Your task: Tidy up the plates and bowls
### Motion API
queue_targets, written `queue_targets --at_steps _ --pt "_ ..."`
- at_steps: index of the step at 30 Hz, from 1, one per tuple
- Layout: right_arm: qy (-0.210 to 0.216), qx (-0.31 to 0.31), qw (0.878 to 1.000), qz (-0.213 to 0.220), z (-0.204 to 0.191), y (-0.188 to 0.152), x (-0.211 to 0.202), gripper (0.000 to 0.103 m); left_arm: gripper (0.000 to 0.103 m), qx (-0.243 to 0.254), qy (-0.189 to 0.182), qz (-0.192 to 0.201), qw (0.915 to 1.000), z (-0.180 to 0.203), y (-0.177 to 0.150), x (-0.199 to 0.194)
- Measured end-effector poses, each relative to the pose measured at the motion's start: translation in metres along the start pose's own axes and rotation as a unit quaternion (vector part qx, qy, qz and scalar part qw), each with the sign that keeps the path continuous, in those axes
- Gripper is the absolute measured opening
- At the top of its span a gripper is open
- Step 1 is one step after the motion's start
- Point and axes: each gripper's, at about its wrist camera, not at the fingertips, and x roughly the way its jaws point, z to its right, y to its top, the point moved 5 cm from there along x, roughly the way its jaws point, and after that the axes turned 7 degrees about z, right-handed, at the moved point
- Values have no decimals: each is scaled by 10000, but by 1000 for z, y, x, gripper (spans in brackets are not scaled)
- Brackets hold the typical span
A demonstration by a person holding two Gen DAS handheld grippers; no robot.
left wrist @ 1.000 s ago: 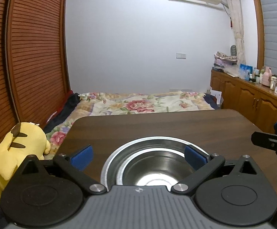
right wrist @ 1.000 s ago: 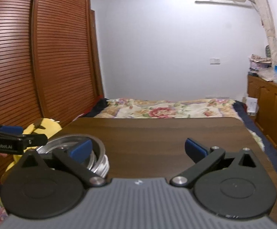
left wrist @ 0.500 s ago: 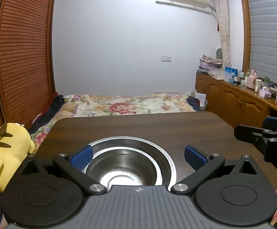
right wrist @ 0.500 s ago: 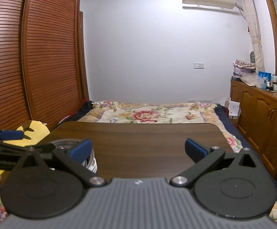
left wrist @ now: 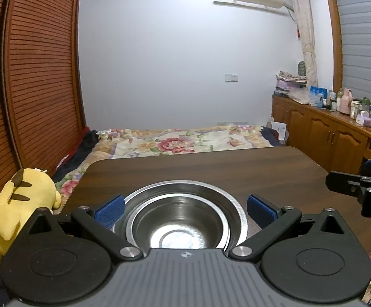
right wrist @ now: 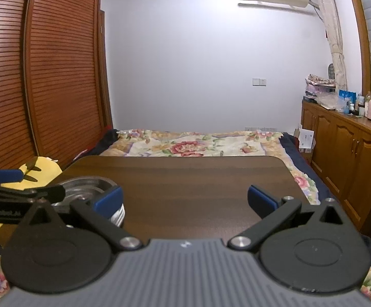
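A stack of steel bowls (left wrist: 183, 220) is sitting upright on the dark wooden desk (left wrist: 236, 168), mouths facing up, near the desk's near left corner. Being round, the stack is showing no long axis; the smaller bowl is nesting inside a wider one, and from the right wrist view the stack (right wrist: 93, 194) is showing several rims layered one on another.

The left tongs (left wrist: 184, 211) are hovering right over the stack with their blue pads spread wide apart, one pad at each side of the outer rim. The pads are gripping nothing; whether either is touching the rim is hard to tell.

The right tongs (right wrist: 185, 199) are likewise standing wide apart and empty, hanging over bare desk to the right of the stack. Their left pad (right wrist: 108, 199) is lying in front of the stack's right edge in that view. In the left wrist view the right tongs (left wrist: 356, 184) are showing at the desk's right edge.

A yellow plush toy (left wrist: 19, 204) is sitting just off the desk's left side, and a bed with a floral cover (left wrist: 180, 143) is lying beyond the desk's far edge.
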Motion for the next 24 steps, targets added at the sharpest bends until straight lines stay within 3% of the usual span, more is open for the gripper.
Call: queue_targets --at_steps 24 --pt "-132 40 9998 -117 8 -17 -1 103 103 14 49 -176 9998 0 -22 3"
